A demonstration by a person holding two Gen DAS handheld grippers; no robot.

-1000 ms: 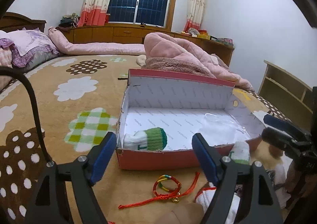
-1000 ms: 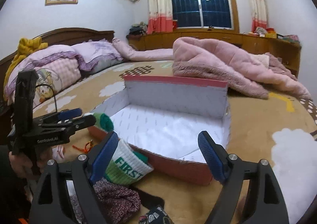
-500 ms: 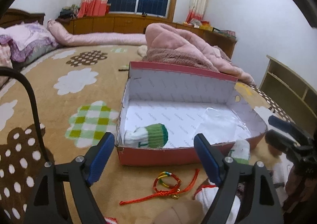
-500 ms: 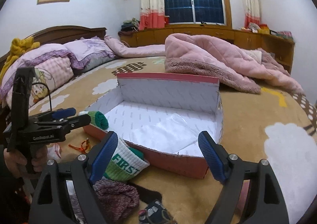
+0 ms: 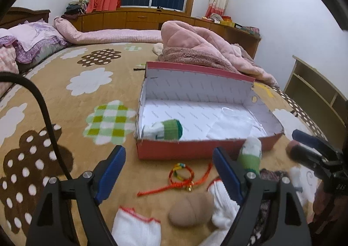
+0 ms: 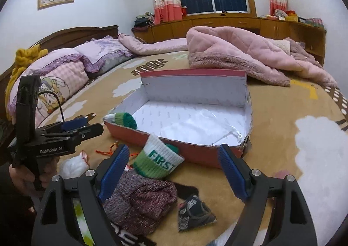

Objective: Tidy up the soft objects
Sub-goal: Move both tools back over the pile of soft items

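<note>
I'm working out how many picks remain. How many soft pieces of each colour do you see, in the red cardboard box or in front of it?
Green-and-white socks: 2, one rolled inside the red cardboard box, one outside by its front
White socks with red trim: 2
Beige rolled sock: 1
Maroon knitted piece: 1
Black patterned piece: 1
Total: 7 seen clearly

White sock (image 5: 134, 229) with red trim cut off by the left wrist view's bottom edge; tan rolled sock (image 5: 191, 210) blurred. Green-and-white sock (image 5: 250, 154) half hidden behind the left hand-held gripper (image 5: 168, 175) finger. In the right wrist view, printed item (image 6: 83, 222) under the right hand-held gripper (image 6: 173, 172) mostly hidden, lettering (image 6: 128, 238) cut off.
</note>
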